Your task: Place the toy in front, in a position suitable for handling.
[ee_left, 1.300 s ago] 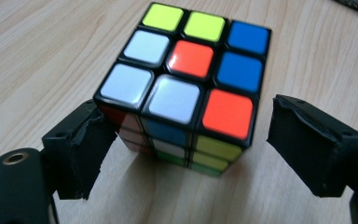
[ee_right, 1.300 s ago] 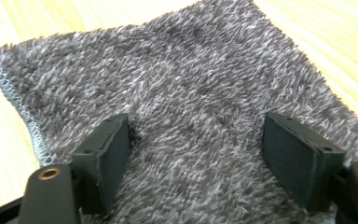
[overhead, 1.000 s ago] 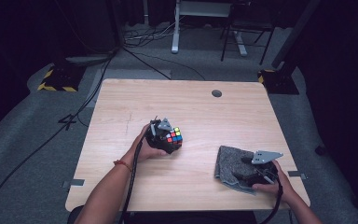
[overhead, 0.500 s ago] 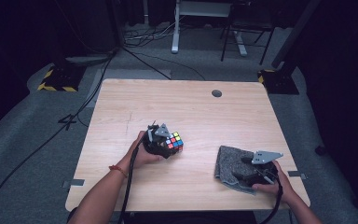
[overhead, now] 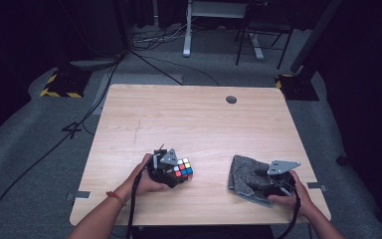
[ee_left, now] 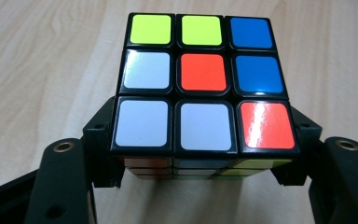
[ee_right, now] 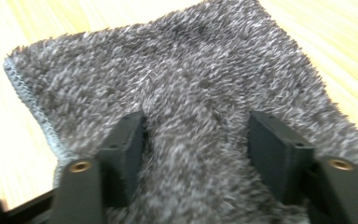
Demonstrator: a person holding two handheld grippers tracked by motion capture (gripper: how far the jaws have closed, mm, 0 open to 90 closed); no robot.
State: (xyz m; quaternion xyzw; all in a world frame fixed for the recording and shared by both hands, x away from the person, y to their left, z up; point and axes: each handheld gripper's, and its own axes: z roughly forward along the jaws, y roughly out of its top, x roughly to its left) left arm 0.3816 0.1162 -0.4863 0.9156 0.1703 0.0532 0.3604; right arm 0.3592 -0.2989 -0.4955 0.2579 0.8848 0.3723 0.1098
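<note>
The left gripper [ee_left: 205,186] pinches the puzzle cube [ee_left: 204,84] by its two opposite side faces; in the left gripper view both black jaws press flat against the lowest layer, with the cube's top face of white, red, blue and yellow-green stickers directly ahead of them. Pale shadow under the near edge suggests the cube may be off the wood; this cannot be confirmed. In the high view the left gripper [overhead: 171,172] and the cube [overhead: 182,168] sit near the table's near-left area, with the left hand [overhead: 146,180] wrapped around the gripper body behind them.

The right gripper [ee_right: 198,154] has its jaws set down on the grey cloth [ee_right: 168,74], one on each side of a raised ridge of pile. These jaws have just been closing; the cloth bulges between them, but the blur leaves it unclear whether the pads yet press on it. In the high view the right gripper [overhead: 273,181] lies on the near-right part of the cloth [overhead: 243,177], held by the right hand [overhead: 291,196].

Ahead of both grippers, the wooden table [overhead: 189,119] runs bare to its far edge, apart from a round cable port [overhead: 231,99] in the far-right area. Bare wood separates the cube from the cloth's left hem. The cloth's near corner lies close to the table's near edge.
</note>
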